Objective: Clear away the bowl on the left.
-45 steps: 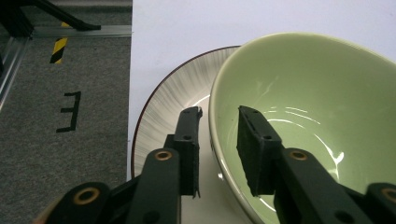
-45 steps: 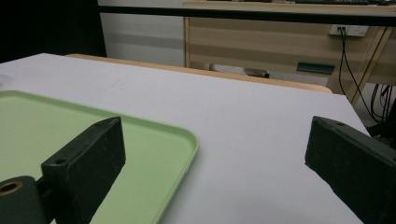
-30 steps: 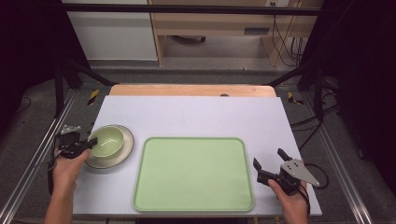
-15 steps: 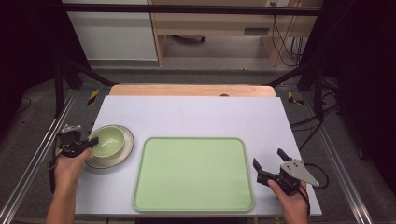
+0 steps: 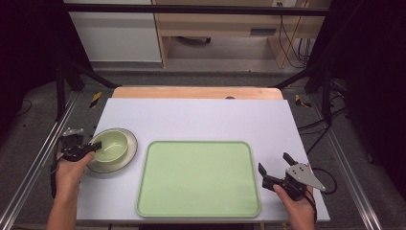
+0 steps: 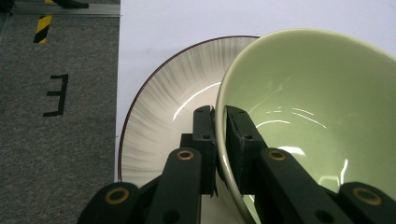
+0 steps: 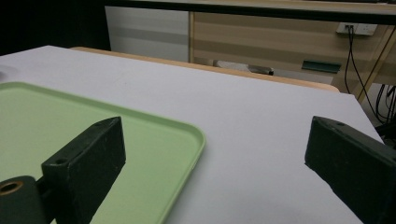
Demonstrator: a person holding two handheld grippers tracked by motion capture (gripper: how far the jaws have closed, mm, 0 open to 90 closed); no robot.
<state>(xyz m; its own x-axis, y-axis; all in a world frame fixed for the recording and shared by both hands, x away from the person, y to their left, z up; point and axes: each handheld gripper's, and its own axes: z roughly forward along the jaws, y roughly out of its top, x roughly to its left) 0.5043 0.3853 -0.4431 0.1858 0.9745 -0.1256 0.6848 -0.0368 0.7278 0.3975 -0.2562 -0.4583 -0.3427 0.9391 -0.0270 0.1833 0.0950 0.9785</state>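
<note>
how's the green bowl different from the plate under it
The bowl is plain pale green and deep; the plate is shallow, grey-white, streaked, with a dark rim. The left gripper is clamped on the bowl's rim, one jaw inside and one outside; the plate is ungripped. Both are round and glossy.

One green bowl [image 5: 111,144], one plate [image 5: 125,158], one green tray [image 5: 198,178], seemingly nothing else on the table [image 5: 201,117]

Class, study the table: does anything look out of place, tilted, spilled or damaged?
The green bowl sits off-centre on the striped plate, tipped, its rim pinched by the left gripper. No spill or damage shows. The green tray lies square.
</note>
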